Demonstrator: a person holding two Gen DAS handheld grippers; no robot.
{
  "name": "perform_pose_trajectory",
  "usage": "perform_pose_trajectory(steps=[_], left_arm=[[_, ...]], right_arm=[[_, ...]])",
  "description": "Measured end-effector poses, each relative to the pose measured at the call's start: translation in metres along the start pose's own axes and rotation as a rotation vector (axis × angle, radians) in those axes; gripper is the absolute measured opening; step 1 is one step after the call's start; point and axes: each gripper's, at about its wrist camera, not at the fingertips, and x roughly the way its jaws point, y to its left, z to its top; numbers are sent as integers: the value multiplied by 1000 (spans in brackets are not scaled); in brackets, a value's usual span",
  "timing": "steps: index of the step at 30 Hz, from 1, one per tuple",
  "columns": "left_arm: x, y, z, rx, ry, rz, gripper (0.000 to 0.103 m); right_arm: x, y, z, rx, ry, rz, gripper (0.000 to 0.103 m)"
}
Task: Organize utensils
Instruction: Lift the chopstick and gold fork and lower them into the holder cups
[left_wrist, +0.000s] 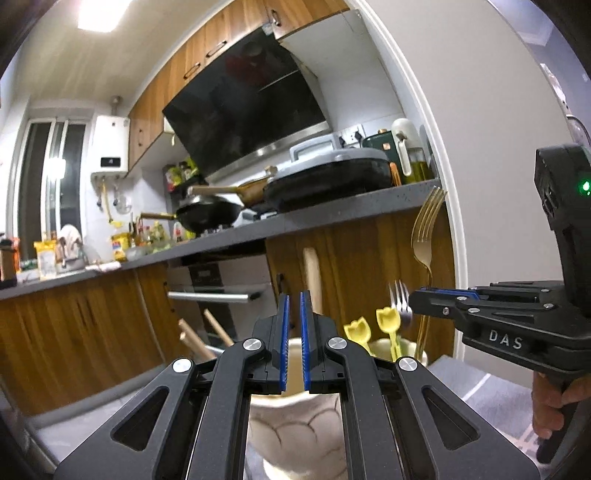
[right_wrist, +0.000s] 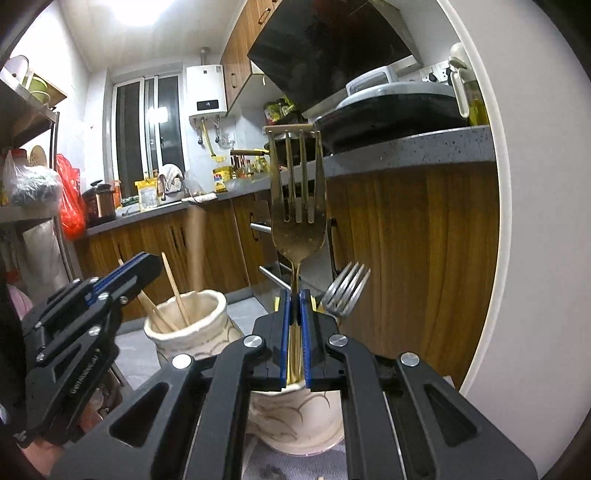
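Gold fork (right_wrist: 298, 206) handle vanishes between right gripper (right_wrist: 294, 295) pads.

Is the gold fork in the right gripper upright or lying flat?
Upright: the gold fork has tines up and its handle clamped in the right gripper.

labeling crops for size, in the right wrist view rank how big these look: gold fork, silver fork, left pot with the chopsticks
1. Left pot, widest and bulkiest in the picture.
2. Gold fork, tall, but it stands close to the camera in the right claw, so its real size is unsure.
3. Silver fork, only its head shows.
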Motion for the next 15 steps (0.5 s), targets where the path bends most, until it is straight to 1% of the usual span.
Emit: perform_pose_trajectory(steps=[4,9,11,13,15], left_arm=[[-1,5,-11,-26,54,-4,7],[-4,9,-16,-48,83,-19,8],[-5,10,-17,-56,82,-26,12],[-4,8,-17,-58,89,-30,19],[-3,7,-18,-57,102,-29,24]], right_arm=[[6,0,-4,-4,20,-9,6],[15,-7,-7,18,50,-12,6],[17,-9,-7,24,55,-8,6],[18,-10,-7,21,57,-15,7],[19,-11,-6,26,61,-26,7]])
